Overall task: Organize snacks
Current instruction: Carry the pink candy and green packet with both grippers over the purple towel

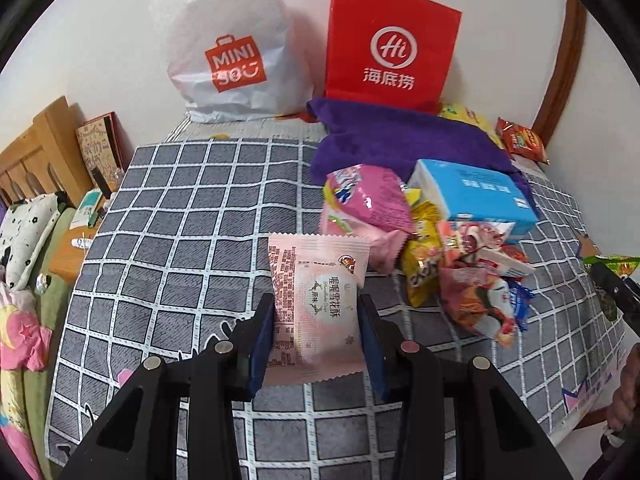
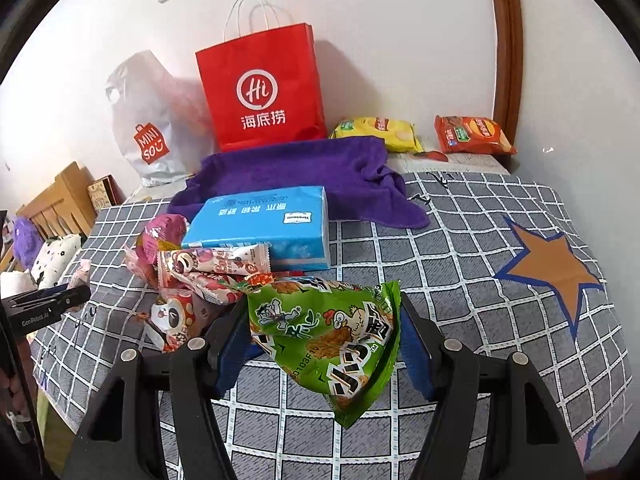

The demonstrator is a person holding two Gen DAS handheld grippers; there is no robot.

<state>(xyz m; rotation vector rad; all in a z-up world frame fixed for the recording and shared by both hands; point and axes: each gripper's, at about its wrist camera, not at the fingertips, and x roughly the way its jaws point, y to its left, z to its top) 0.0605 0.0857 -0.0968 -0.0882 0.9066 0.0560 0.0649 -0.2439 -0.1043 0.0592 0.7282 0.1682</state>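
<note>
A grey cloth (image 1: 180,216) crossed by white grid lines covers the desk, with an orange star (image 2: 556,264) outlined in blue near one edge. The paper bag (image 2: 260,88) is bright red with white lettering, the plastic bag (image 1: 228,48) white with an orange-red logo. The towel (image 2: 304,168) is deep purple, the tissue pack (image 2: 264,224) sky blue. One packet (image 1: 316,304) is pale pink, another (image 2: 332,336) leaf green.
</note>
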